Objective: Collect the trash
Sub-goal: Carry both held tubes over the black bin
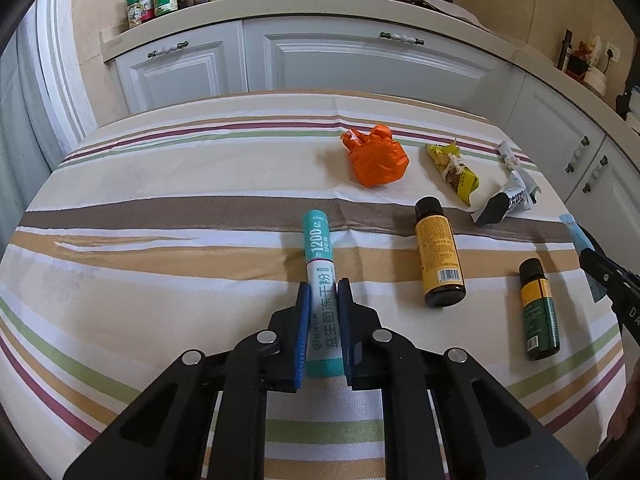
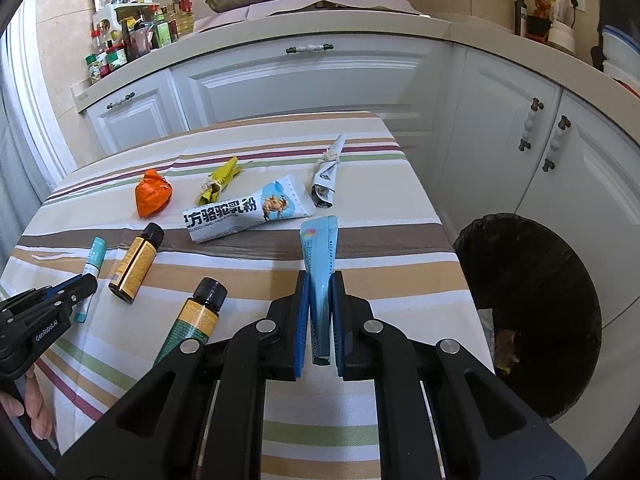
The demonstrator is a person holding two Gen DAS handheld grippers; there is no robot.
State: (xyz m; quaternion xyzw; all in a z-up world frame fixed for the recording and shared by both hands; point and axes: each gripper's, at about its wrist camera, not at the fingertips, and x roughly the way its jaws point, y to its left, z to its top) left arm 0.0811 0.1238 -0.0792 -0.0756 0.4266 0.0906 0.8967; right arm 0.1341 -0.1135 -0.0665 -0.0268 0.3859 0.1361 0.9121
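Note:
My left gripper [image 1: 323, 286] is shut on a teal-and-white tube [image 1: 320, 264] that lies along its fingers over the striped table. My right gripper [image 2: 320, 278] is shut on a light blue sachet [image 2: 320, 248] and holds it above the table near its right edge. The left gripper and tube also show in the right wrist view [image 2: 86, 280]. On the table lie an orange crumpled bag [image 1: 376, 160], a yellow wrapper [image 1: 452, 170], a white camel-print packet [image 2: 248, 212], a grey tied wrapper [image 2: 326, 176], an orange-label bottle [image 1: 438, 254] and a green-label bottle [image 1: 538, 312].
A black-lined trash bin [image 2: 532, 280] stands on the floor right of the table, with some trash inside. White kitchen cabinets [image 2: 304, 76] run behind the table, with condiment bottles [image 2: 120, 36], a pan and a pot on the counter.

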